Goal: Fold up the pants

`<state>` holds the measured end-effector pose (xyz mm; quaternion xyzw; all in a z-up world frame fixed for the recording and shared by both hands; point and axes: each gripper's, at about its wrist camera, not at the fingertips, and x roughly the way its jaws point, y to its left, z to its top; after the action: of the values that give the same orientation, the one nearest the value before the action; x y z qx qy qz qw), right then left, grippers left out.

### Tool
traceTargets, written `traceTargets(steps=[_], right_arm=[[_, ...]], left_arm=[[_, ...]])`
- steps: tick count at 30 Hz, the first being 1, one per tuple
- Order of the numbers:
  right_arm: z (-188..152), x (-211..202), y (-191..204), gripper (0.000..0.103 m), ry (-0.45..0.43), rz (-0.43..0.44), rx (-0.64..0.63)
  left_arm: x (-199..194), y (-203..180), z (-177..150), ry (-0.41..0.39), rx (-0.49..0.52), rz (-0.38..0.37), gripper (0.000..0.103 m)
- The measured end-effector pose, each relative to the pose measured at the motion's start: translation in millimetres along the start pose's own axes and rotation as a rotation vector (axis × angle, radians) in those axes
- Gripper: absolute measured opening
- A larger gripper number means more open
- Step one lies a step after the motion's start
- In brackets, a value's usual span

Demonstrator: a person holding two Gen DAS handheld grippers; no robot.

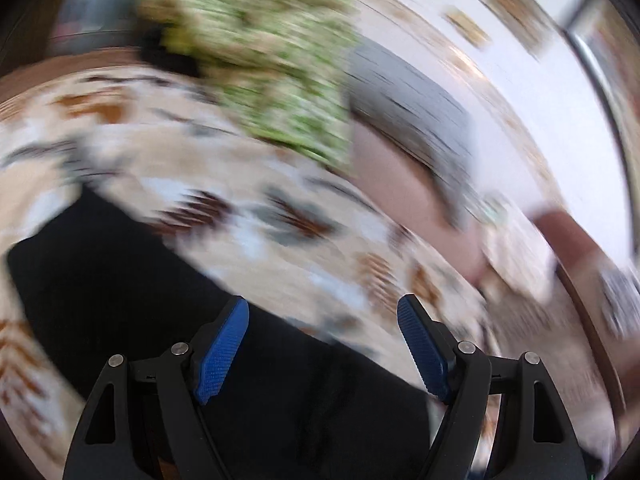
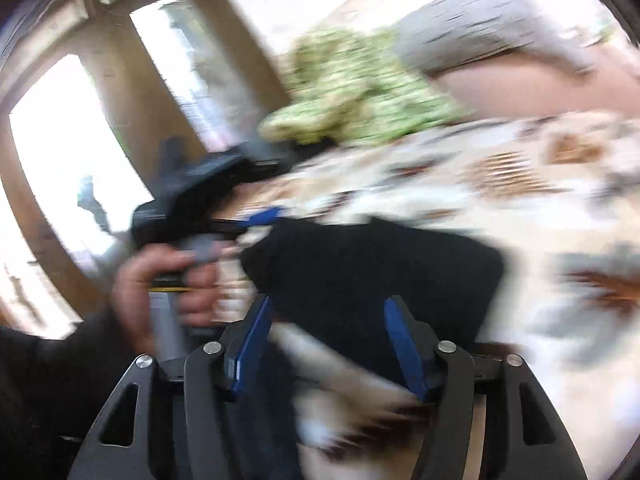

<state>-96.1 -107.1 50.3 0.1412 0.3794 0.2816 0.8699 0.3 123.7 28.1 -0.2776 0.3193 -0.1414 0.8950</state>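
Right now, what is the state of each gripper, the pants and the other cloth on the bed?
left gripper: open, nothing between its pads.
right gripper: open, not gripping.
black pants: lying folded on the leaf-print bedsheet, released.
green floral cloth: bunched in a heap beyond the pants.
grey pillow: lying beside the heap.

Both fisheye views are heavily motion-blurred (edges curved), with blown-out daylight from the windows (image 2: 60, 152).

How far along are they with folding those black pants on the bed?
The black pants already lie as a compact dark bundle on the patterned bedspread. Nothing is in hand: the left gripper and right gripper both stand open. The blur hides whether another fold is left.
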Motion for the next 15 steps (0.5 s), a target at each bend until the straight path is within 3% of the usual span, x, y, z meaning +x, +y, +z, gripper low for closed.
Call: traceTargets(steps=[2, 3, 4, 5, 7, 9, 12, 14, 15], right_arm=[[-2, -14, -24, 0.05, -0.017, -0.111, 0.081], [-2, -18, -34, 0.043, -0.026, -0.132, 0.124], [-3, -21, -42, 0.026, -0.026, -0.17, 0.146], [-3, -21, -44, 0.013, -0.018, -0.191, 0.141], [-4, -13, -42, 0.003, 0.03, -0.252, 0.109], [-2, -6, -37, 0.002, 0.05, -0.265, 0.087], [-1, 4, -28, 0.002, 0.05, -0.234, 0.053], [-5, 21, -25, 0.001, 0.104, -0.244, 0.043], [-9, 36, -28, 0.0, 0.175, -0.282, 0.048]], left_arm=[[15, -32, 1, 0.125, 0.197, -0.095, 0.076], [23, -46, 0, 0.183, 0.292, -0.115, 0.07], [32, -63, -3, 0.25, 0.439, -0.136, 0.06], [37, -71, -5, 0.29, 0.528, -0.152, 0.057], [53, -79, -7, 0.386, 0.674, -0.153, 0.035], [65, -78, -9, 0.47, 0.734, -0.171, 0.025], [71, -69, -17, 0.513, 0.811, -0.161, 0.023], [79, -57, -25, 0.54, 0.827, -0.098, 0.022], [87, -46, -28, 0.559, 0.813, -0.047, 0.02]])
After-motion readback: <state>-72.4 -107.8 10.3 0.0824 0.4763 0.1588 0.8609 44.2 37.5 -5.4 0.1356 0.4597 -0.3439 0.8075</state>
